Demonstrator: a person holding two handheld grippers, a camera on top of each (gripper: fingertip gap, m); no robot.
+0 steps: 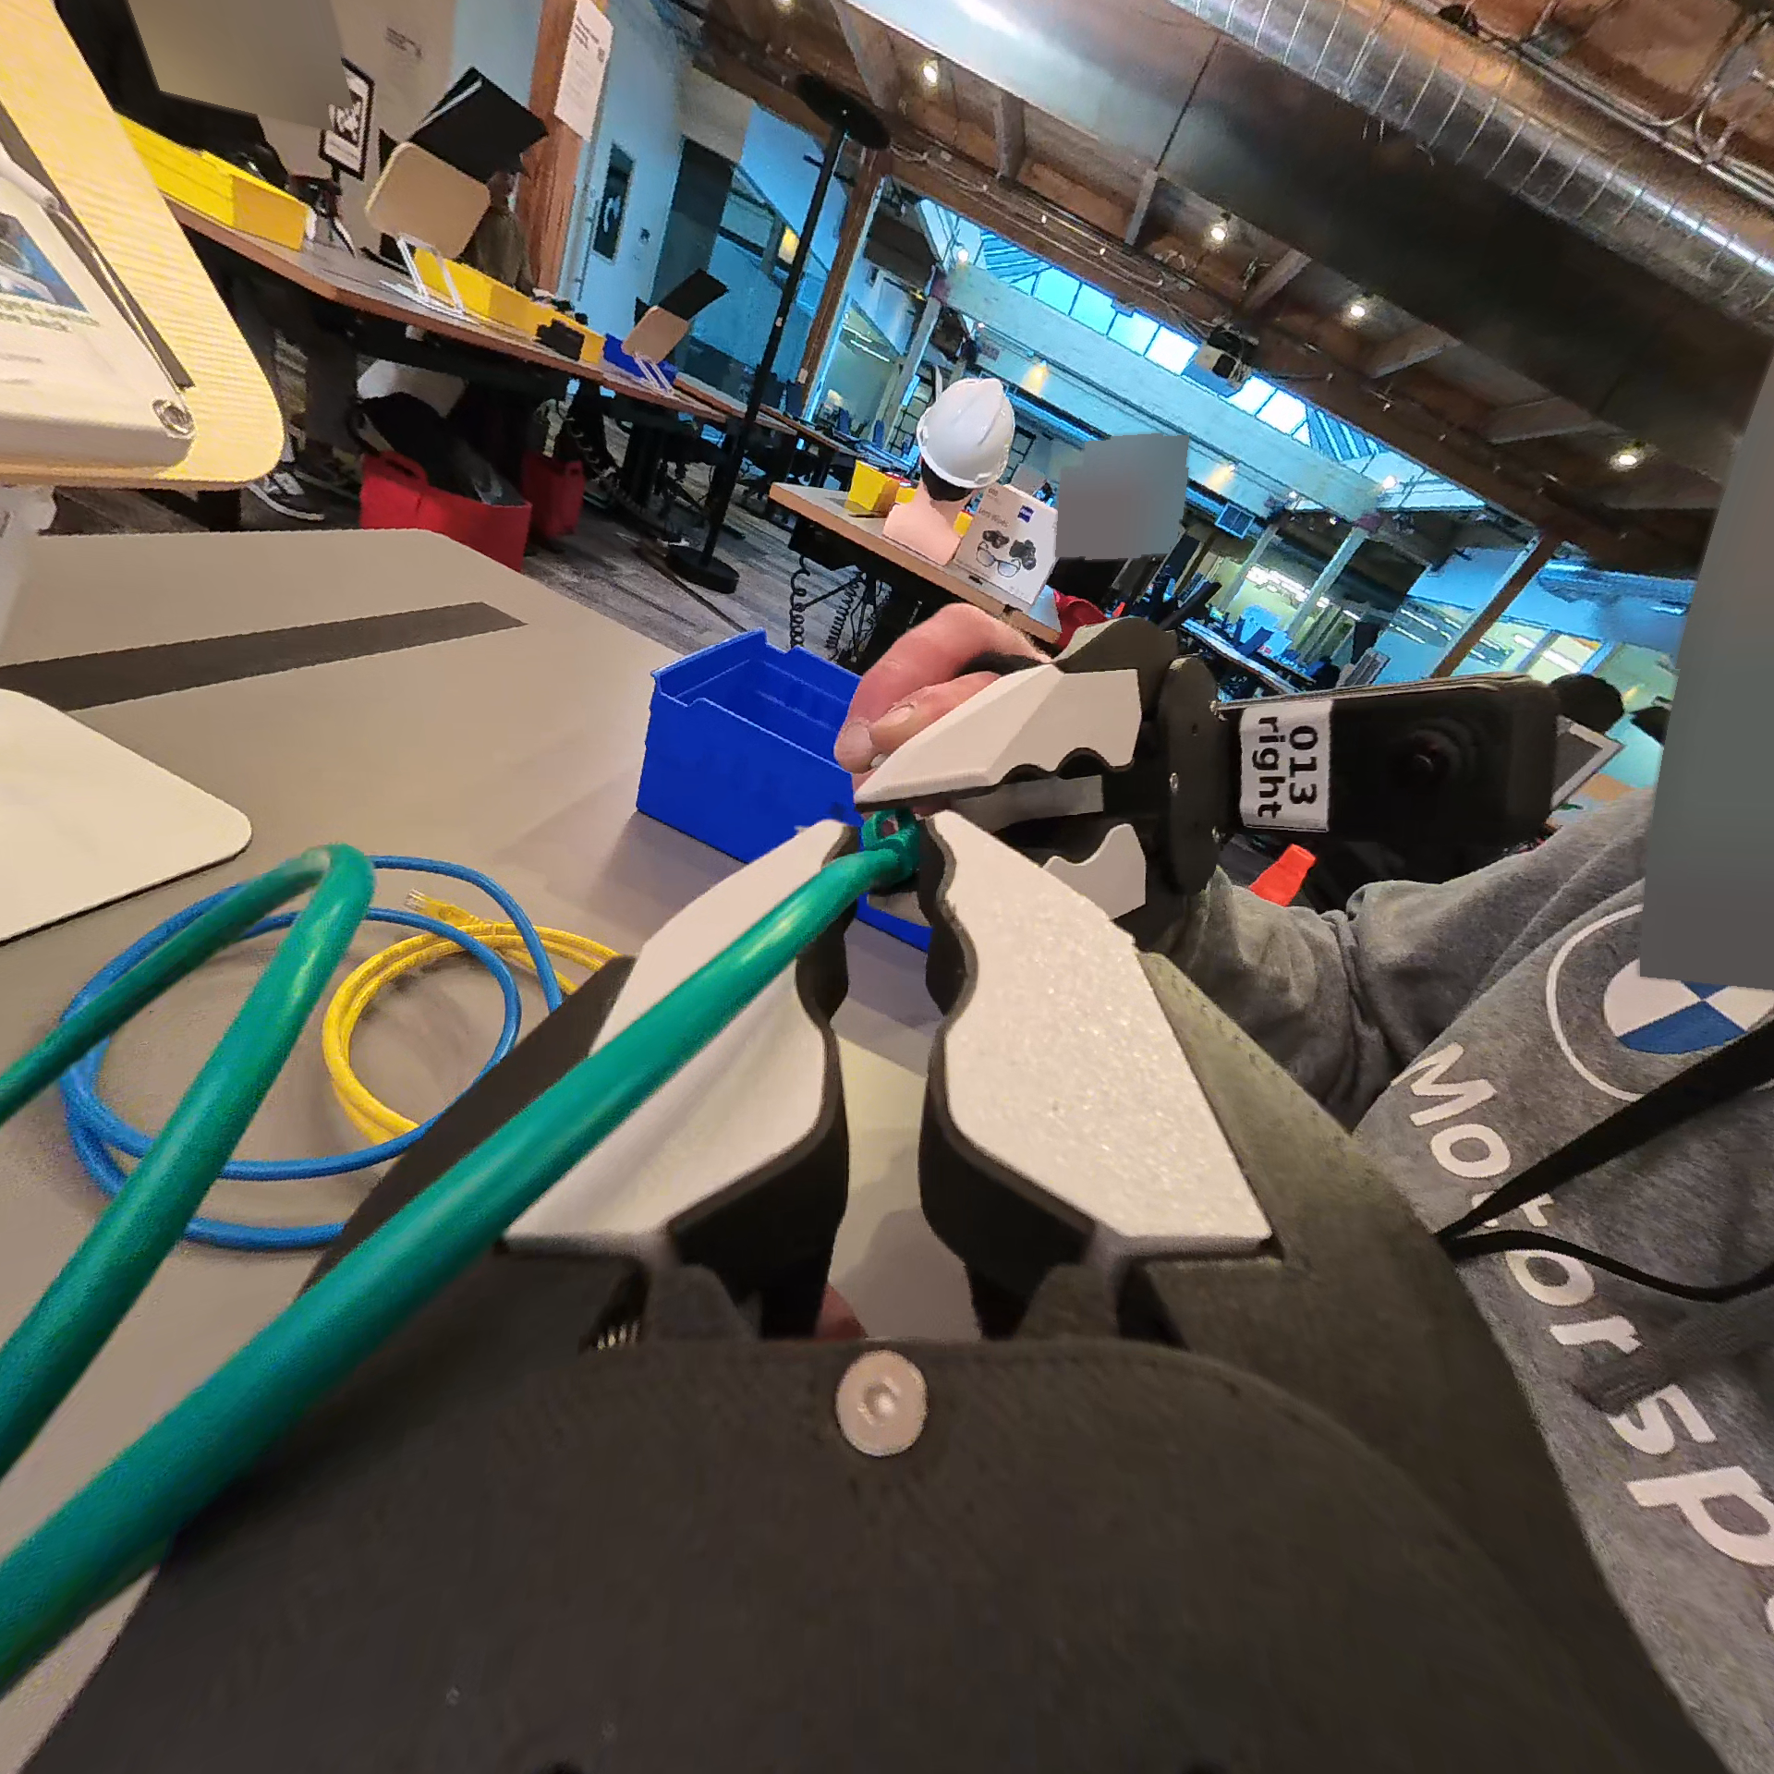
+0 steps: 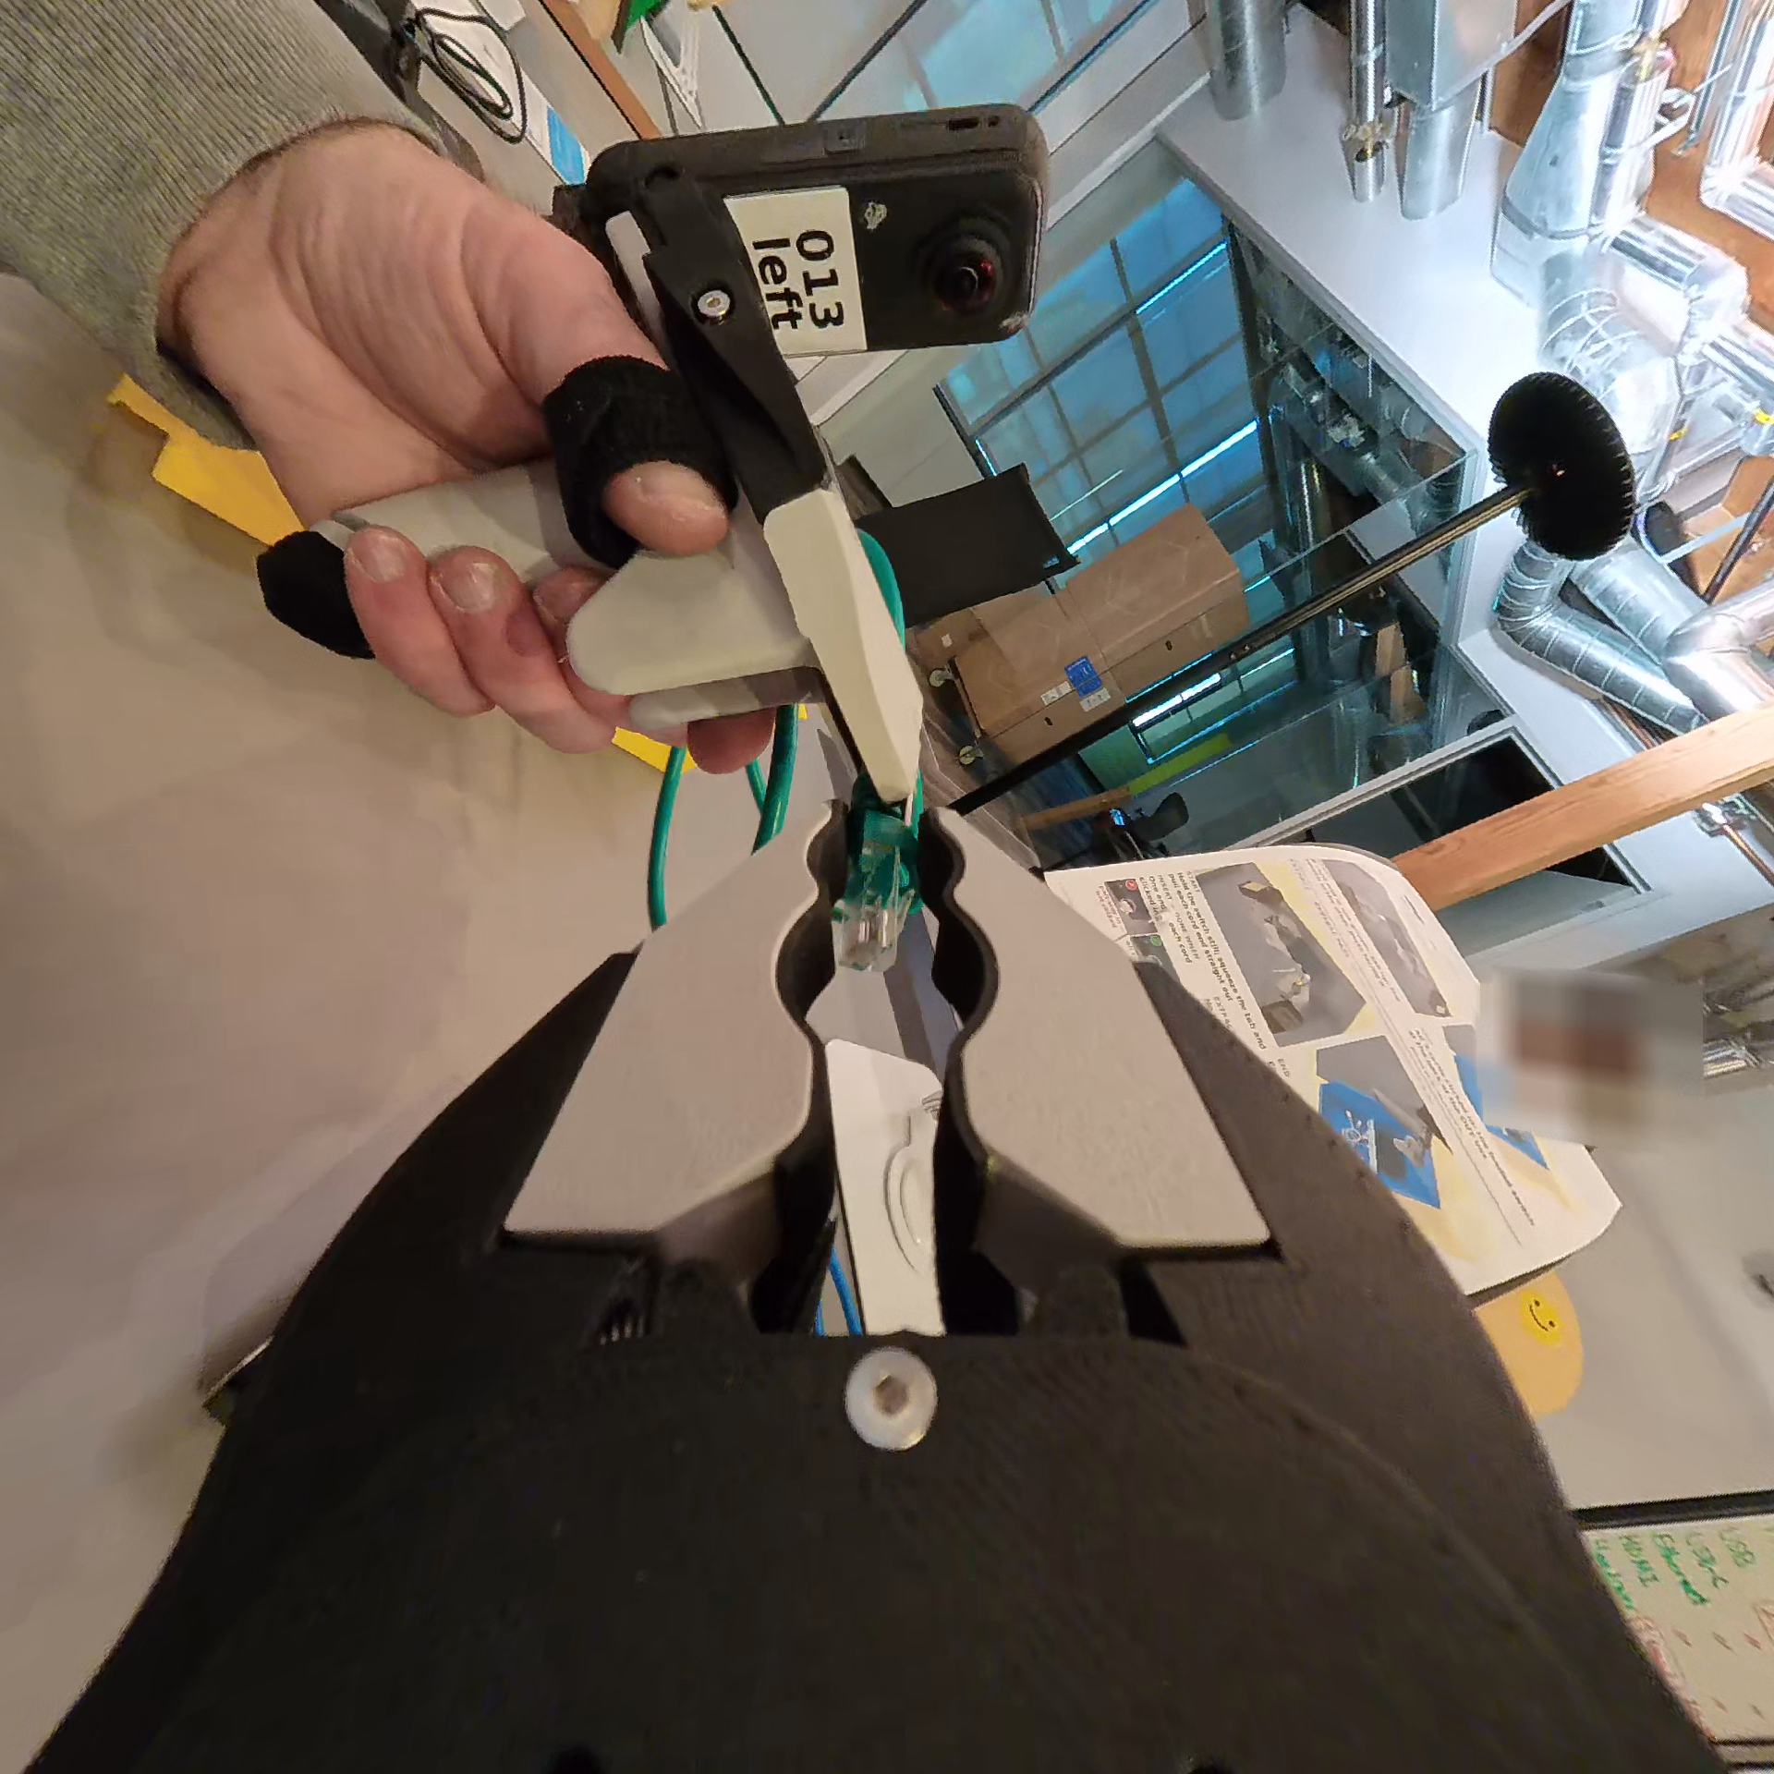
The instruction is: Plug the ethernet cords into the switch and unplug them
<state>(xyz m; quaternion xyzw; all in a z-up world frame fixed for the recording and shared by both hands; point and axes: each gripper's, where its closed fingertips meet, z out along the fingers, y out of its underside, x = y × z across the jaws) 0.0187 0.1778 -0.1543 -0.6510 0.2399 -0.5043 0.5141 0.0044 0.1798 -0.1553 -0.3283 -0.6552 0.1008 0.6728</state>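
We find the green round-jacketed ethernet cord [image 1: 538,1142] raised above the grey tabletop [image 1: 403,730], its clear plastic plug [image 2: 869,922] sitting between the tips of the right claw [image 2: 888,835], whose jaws stand slightly apart around it; we cannot tell whether they grip it. The left claw [image 1: 888,835] is nearly closed on the cord's green boot [image 1: 888,845] just behind the plug. The two claws meet tip to tip. On the tabletop near the green loop lie a coiled blue cord [image 1: 144,1133] and a coiled yellow cord [image 1: 384,1018]. A blue plastic bin [image 1: 739,758] stands beyond them.
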